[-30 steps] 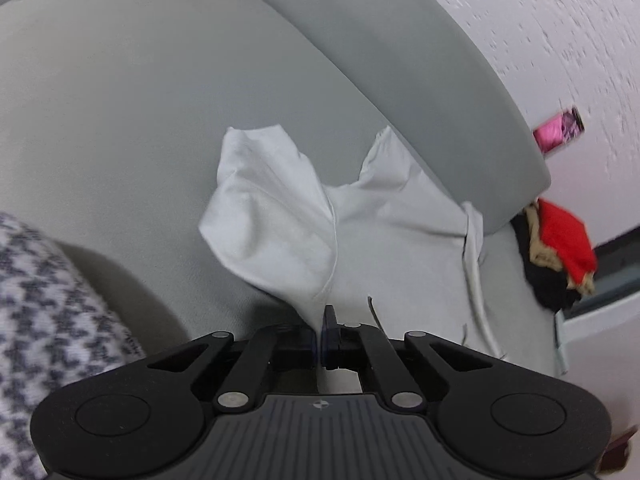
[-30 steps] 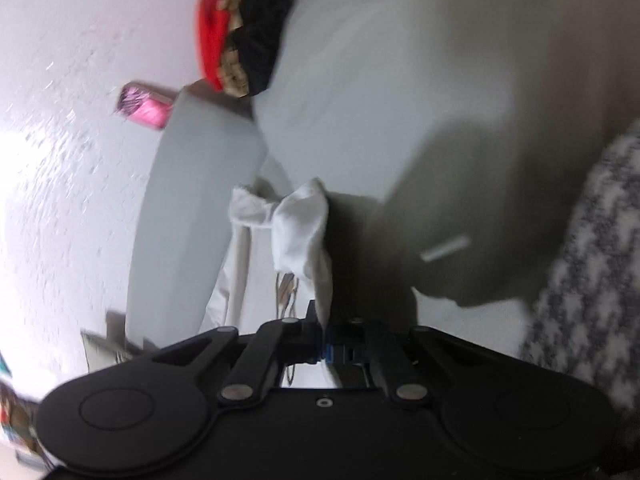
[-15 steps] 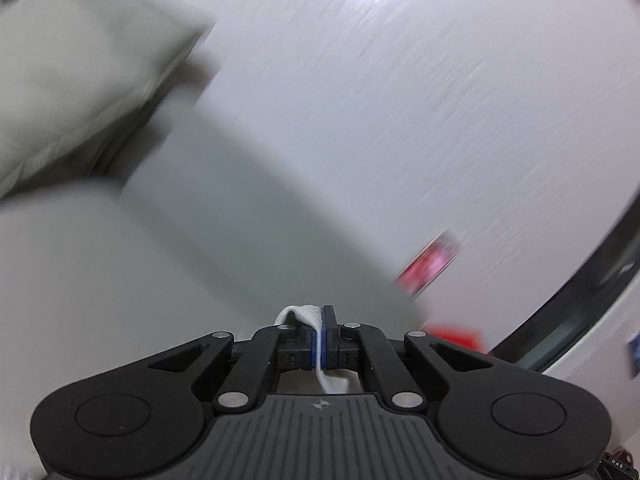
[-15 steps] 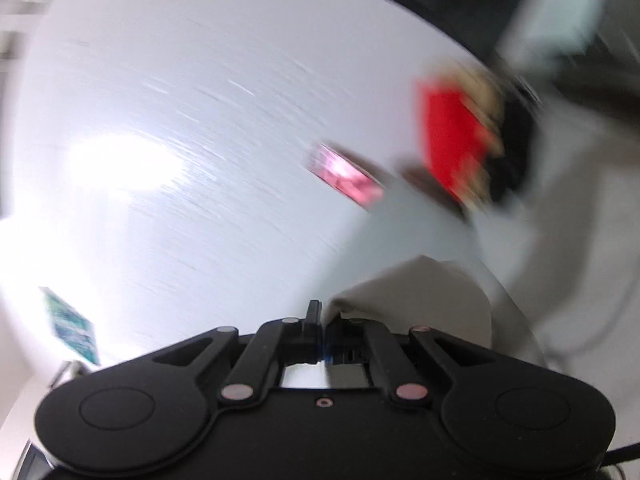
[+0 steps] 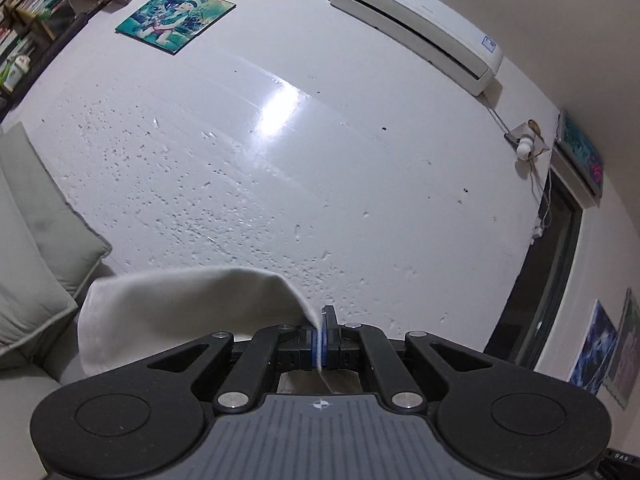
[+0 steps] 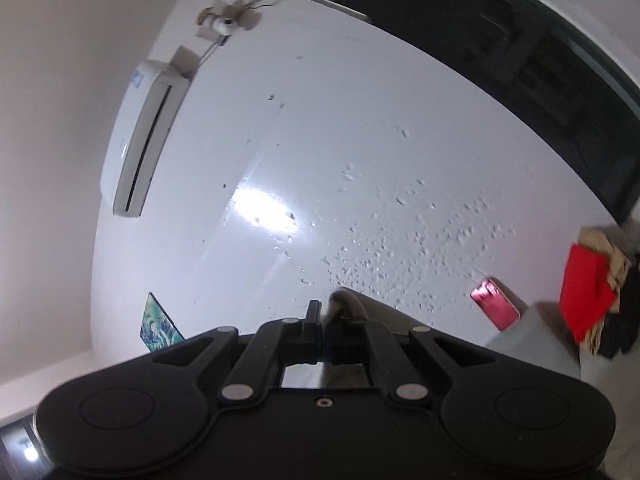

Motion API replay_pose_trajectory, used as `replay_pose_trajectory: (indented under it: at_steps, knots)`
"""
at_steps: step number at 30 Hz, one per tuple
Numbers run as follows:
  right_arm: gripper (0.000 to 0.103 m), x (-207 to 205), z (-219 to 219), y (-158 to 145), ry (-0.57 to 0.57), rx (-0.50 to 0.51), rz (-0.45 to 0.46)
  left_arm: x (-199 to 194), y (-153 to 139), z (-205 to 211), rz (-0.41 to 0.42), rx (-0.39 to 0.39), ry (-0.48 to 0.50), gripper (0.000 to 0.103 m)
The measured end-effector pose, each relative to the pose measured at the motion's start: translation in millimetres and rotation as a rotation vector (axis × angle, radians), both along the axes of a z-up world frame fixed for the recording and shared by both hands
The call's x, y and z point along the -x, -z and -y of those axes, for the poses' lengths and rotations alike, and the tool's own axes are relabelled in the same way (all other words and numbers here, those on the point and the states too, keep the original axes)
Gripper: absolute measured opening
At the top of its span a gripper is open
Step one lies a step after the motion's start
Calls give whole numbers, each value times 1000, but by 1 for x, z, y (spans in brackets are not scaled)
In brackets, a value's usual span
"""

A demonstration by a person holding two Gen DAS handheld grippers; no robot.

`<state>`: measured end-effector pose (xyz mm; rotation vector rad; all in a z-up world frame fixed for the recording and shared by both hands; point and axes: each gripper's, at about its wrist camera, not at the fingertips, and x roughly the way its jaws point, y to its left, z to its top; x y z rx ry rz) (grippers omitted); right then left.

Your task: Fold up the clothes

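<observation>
Left wrist view: your left gripper [image 5: 322, 344] is pinching the white garment [image 5: 180, 308], cloth draping off toward 9 o'clock; air conditioner [image 5: 420, 26] on the wall at 1 o'clock. Right wrist view: your right gripper [image 6: 322, 340] is clamped on the garment's other edge [image 6: 352, 306]; red clothes pile [image 6: 586, 292] at 3 o'clock.

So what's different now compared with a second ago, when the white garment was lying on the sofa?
Both grippers swung up with the white garment: the views that looked down on the sofa seat now face the wall and the air conditioner. The cloth is lifted off the seat and drapes from the left gripper. Unchanged: the left gripper and the right gripper stay shut on it, nothing let go.
</observation>
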<state>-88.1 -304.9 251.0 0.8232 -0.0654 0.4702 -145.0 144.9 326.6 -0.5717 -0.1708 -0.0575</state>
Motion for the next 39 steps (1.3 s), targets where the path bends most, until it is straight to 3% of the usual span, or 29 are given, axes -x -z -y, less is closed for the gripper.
replay_pose_trajectory:
  at_steps: [2,6,11,13,15,18,22,24,27,33,36,39]
  knots:
    - [2,-24,-7,1,-6,24,-34,-34,4,-4,-75,-2,-14,1]
    - [2,-109,-25,30,-20,40,-200,-134,54,-31,-315,58,20,1]
    - [2,-222,-52,79,10,107,-441,-249,108,-40,-550,-9,-33,1]
    - [2,-256,-61,92,37,133,-492,-271,111,-43,-567,-8,-37,0]
    - [2,-271,-66,91,61,152,-482,-269,94,-40,-491,-17,-23,1]
    - [2,-255,-60,64,88,162,-388,-248,69,-33,-368,-69,-32,1]
    - [2,-224,-43,67,84,157,-338,-232,88,-25,-325,-124,-35,1]
    - [2,-213,-38,96,80,160,-365,-225,121,-19,-359,-149,-42,1]
    - [2,-207,-37,159,59,170,-452,-223,189,-13,-482,-190,-62,1]
    - [2,-214,-40,323,22,98,-830,-241,345,-21,-864,-112,-85,1]
    - [2,-212,-48,382,0,107,-991,-240,391,-27,-989,-53,-82,1]
    - [2,-209,-58,401,-8,173,-1044,-232,405,-32,-1026,-19,-86,1]
